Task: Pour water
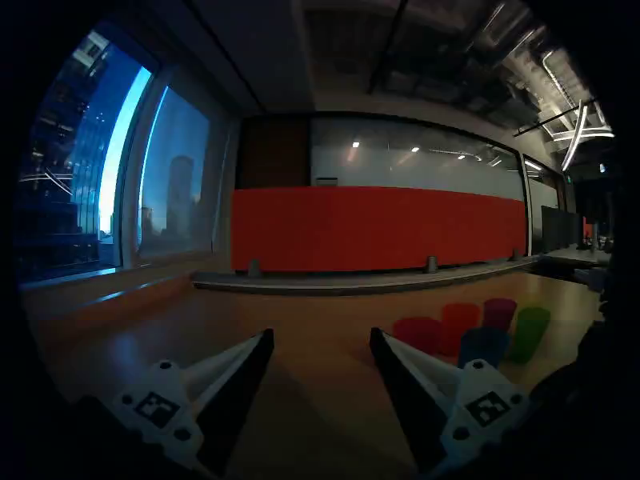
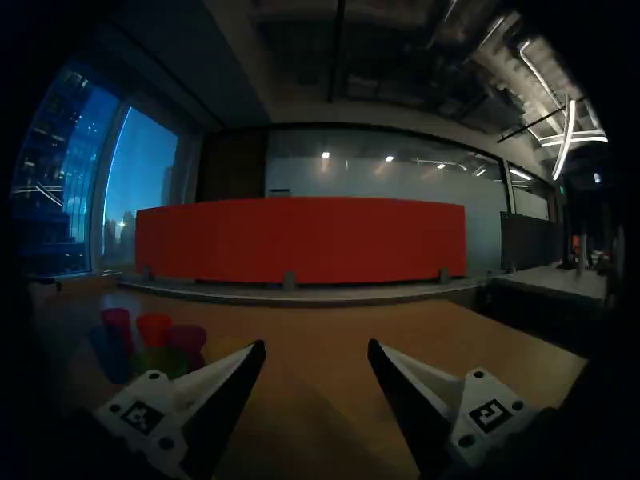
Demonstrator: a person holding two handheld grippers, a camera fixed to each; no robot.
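a: where are the cups from each hand?

b: in the left gripper view the cluster of cups stands off to the right of the left gripper, just past its right finger. in the right gripper view the same cups sit to the left of the right gripper, partly behind its left finger. so they lie between the two hands.

a: which hand is nearer?

b: i cannot tell; they look about equally close in both views.

a: and the grippers themselves?

b: both have their fingers spread wide, with nothing between them.

a: how do the cups stand?

b: all upright on the tabletop, long axis vertical, mouths up, packed close together. the blue cup is at the front in the left gripper view, the green cup beside it. they sit well short of the far edge, where the red partition runs.

a: any water?

b: too dim to see inside them. my guess is that one cup must be gripped from the side, across its upright axis, then tipped over another. nothing is grasped yet.
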